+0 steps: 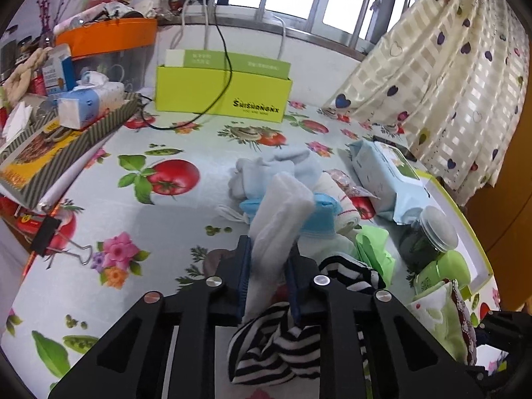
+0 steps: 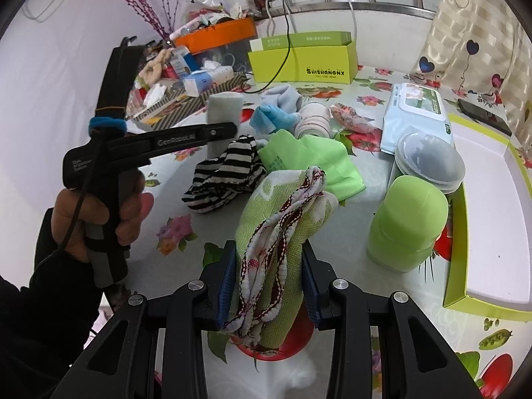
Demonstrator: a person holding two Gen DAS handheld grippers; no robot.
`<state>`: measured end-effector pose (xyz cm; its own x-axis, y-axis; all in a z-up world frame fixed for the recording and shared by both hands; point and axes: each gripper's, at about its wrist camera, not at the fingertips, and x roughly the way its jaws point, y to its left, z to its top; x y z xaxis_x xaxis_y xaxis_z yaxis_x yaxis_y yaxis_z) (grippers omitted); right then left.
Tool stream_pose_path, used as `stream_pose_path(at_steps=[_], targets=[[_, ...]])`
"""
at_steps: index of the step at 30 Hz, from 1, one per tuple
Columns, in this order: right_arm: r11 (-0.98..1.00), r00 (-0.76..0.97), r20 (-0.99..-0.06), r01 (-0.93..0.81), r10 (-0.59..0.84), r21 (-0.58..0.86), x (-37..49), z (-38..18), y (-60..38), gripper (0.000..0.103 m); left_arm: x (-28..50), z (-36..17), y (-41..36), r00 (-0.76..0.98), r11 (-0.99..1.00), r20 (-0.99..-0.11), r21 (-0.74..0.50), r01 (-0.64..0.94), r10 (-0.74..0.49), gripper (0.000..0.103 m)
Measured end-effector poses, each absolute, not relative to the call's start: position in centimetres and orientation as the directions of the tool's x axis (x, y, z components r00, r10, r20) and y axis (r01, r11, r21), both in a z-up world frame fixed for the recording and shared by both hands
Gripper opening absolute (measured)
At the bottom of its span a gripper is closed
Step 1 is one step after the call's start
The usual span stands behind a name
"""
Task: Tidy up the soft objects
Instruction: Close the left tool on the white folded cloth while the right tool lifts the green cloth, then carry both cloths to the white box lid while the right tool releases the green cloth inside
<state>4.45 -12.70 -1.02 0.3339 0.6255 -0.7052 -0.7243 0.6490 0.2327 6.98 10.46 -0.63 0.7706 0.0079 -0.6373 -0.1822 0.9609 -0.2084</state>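
Above the bench middle, the left claw (image 1: 269,259) pinches a white fluffy pad (image 1: 282,212); the right claw (image 2: 269,262) pinches a folded green cloth (image 2: 276,232) with red-white trim, near the right edge.

The left wrist camera sits just behind the left gripper (image 1: 267,259) and looks along its 2 fingers, down over the fruit tablecloth (image 1: 109,196) toward the yellow-green box (image 1: 212,94) and the windows at the back. The right wrist camera sits just behind the right gripper (image 2: 269,276), further to the right, and looks the same way, and it sees the left gripper (image 2: 221,131) from the side, off to its left. Both views are close to the table and share the striped cloth (image 1: 276,342) (image 2: 221,174), the pale blue wipes pack (image 1: 385,179) (image 2: 415,116), the yellow-green box (image 2: 302,63) and the heart curtain (image 1: 442,76) (image 2: 478,53).
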Motion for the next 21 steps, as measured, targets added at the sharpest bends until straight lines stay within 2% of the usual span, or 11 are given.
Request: stream_pose_path(at_steps=[6, 11, 21], targets=[[0.645, 0.360, -0.679, -0.732, 0.640, 0.220, 3.9, 0.2, -13.2, 0.035, 4.4, 1.7, 10.1, 0.806, 0.961, -0.591, -0.202, -0.190, 0.035, 0.020], [0.646, 0.384, -0.658, -0.734, 0.648, 0.207, 3.7, 1.1, -13.8, 0.035, 2.7, 3.7, 8.7, 0.831, 0.964, -0.557, -0.213, -0.156, 0.012, 0.020], [0.669, 0.447, -0.611, -0.718, 0.654, 0.191, 3.9, 3.0, -16.3, 0.035, 1.9, 5.5, 5.5, 0.838, 0.972, -0.544, -0.215, -0.095, -0.038, 0.020]])
